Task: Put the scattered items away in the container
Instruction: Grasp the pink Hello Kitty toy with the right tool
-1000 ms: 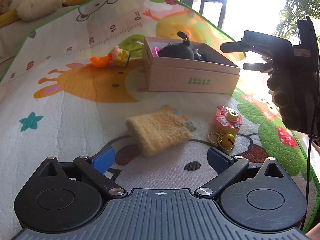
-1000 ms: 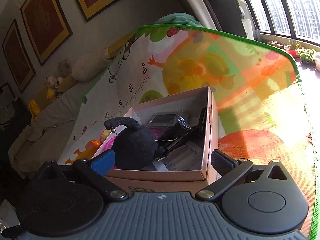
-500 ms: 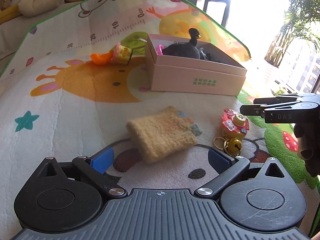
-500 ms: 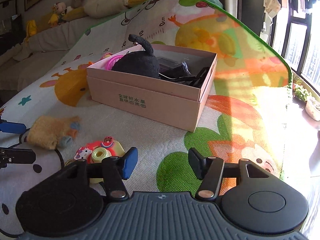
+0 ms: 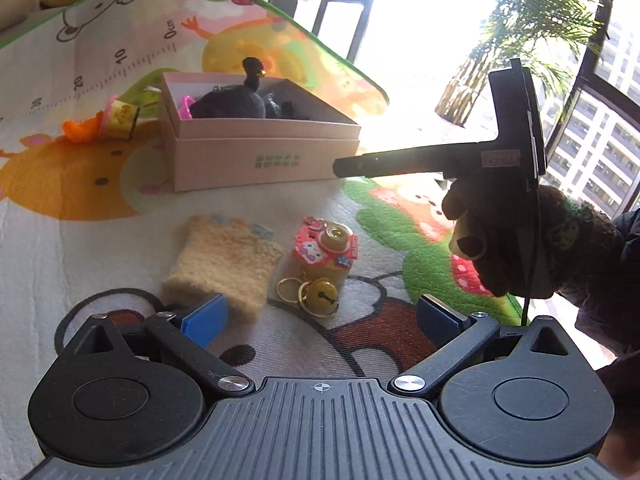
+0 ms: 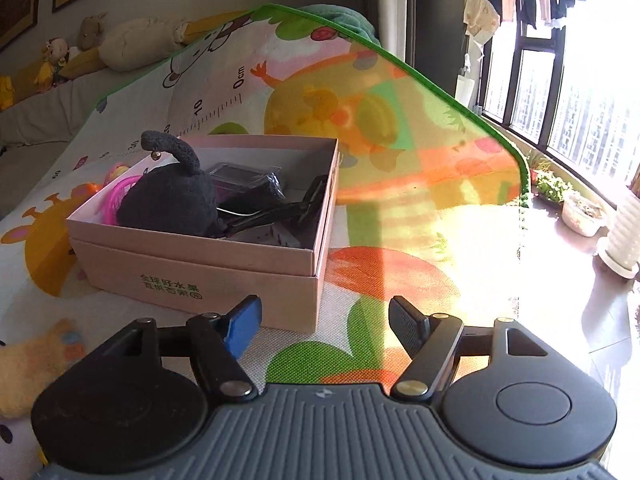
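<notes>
Two items, a pouch (image 5: 224,268) and a camera toy (image 5: 324,250), are seen on the mat (image 5: 60,216), just beyond the left hand-held gripper (image 5: 320,316), which is held wide open and empty. Nearer them than the right hand-held gripper (image 6: 324,322), whose empty jaws are opening, it faces the box (image 5: 256,152) farther off.

You're shooting into strong daylight — the window (image 5: 420,20) is blown out white in the left wrist view, and your right hand (image 5: 532,240) reads as a dark silhouette against it. In the right wrist view a sunlit patch glares on the play mat (image 6: 460,232) — the box (image 6: 200,276) shades the mat beside it. Straight lines bow at the edges; focus is sharp.
</notes>
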Motion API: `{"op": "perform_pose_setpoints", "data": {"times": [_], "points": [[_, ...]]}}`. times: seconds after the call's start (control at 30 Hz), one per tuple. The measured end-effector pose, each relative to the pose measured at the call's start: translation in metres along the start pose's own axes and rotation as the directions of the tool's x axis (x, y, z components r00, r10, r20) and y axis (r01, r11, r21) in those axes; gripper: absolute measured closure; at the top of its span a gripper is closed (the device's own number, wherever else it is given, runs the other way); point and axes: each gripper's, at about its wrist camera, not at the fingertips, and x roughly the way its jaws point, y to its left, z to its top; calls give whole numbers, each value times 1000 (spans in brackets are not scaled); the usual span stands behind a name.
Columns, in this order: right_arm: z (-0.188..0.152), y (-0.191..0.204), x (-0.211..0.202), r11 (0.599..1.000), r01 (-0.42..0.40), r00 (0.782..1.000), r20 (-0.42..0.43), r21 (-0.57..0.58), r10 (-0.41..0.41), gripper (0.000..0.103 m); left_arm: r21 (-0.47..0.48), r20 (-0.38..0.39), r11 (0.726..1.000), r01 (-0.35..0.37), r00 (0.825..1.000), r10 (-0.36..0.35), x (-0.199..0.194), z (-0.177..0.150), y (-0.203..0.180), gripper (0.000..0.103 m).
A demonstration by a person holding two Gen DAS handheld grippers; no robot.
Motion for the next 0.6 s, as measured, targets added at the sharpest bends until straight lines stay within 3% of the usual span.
{"op": "perform_pose_setpoints", "data": {"times": [0.1,0.2,0.3,0.37,0.47,0.6], "points": [[-14,14,-14,993,-114,993,-40,-38,112,28,-12,1,995,-100,995,100,-3,-1,8,0],[-33,35,-24,981,-159,984,-97,-114,148,26,-109,-4,976,-191,981,192,-11,-2,28,0],[-45,50,-39,954,-252,963,-135,-165,231,26,-218,-4,935,-281,958,287,-24,-4,49,0],[-48,56,-50,956,-229,971,-106,-185,212,25,-273,-14,899,-341,936,351,-29,-5,60,0],[-47,56,-59,963,-247,967,-92,-103,238,23,-326,-27,864,-385,917,398,-31,-7,73,0],[-52,71,-69,934,-340,938,-114,-112,327,18,-310,-22,860,-405,908,419,-29,-7,72,0]]}}
